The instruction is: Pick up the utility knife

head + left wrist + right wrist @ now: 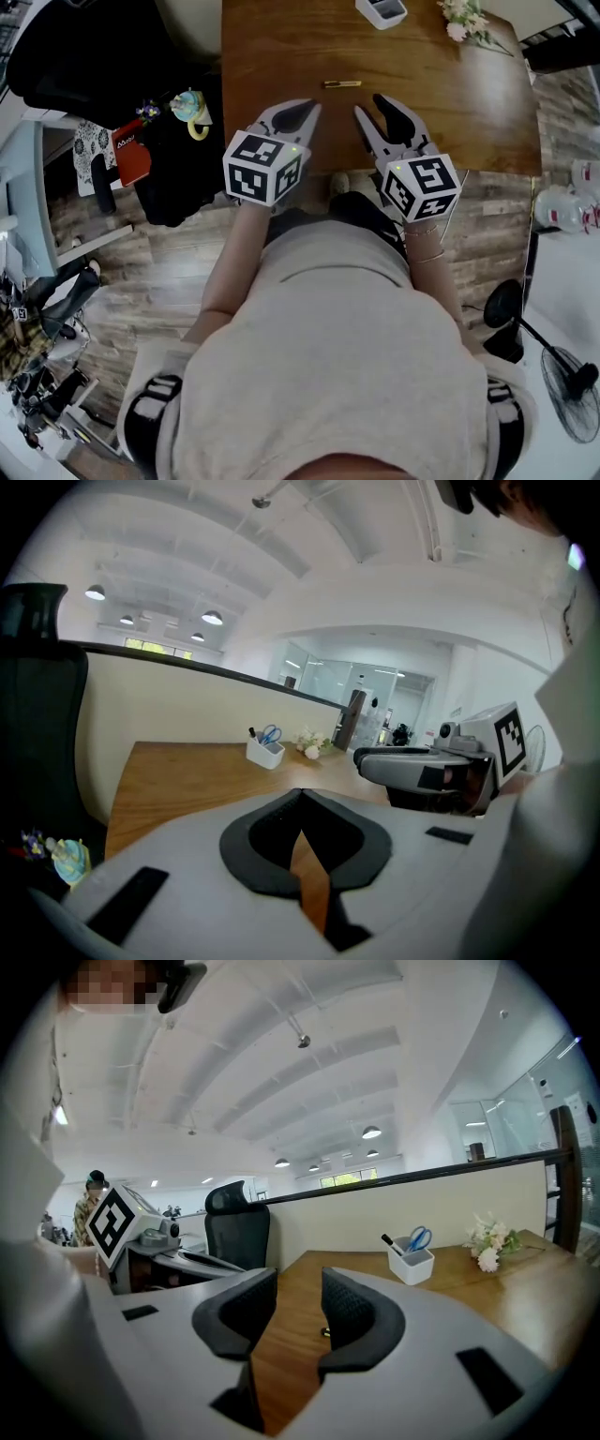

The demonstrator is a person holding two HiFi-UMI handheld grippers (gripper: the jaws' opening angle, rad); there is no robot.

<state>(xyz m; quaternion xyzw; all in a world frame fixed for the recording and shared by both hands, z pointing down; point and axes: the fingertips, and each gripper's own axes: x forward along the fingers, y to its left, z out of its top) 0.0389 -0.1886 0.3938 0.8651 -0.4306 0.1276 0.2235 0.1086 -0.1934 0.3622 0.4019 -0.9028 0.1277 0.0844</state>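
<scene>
Approach step, nothing grasped: the knife (342, 84) lies on the table (281, 47) near its near edge, just ahead of the spread, empty right gripper (367, 105), which must next straddle it; the left gripper (302, 112) is pressed together.

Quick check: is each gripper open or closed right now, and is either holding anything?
Left gripper: closed, jaw tips together, holding nothing.
Right gripper: open, empty; the utility knife lies untouched on the table.
</scene>
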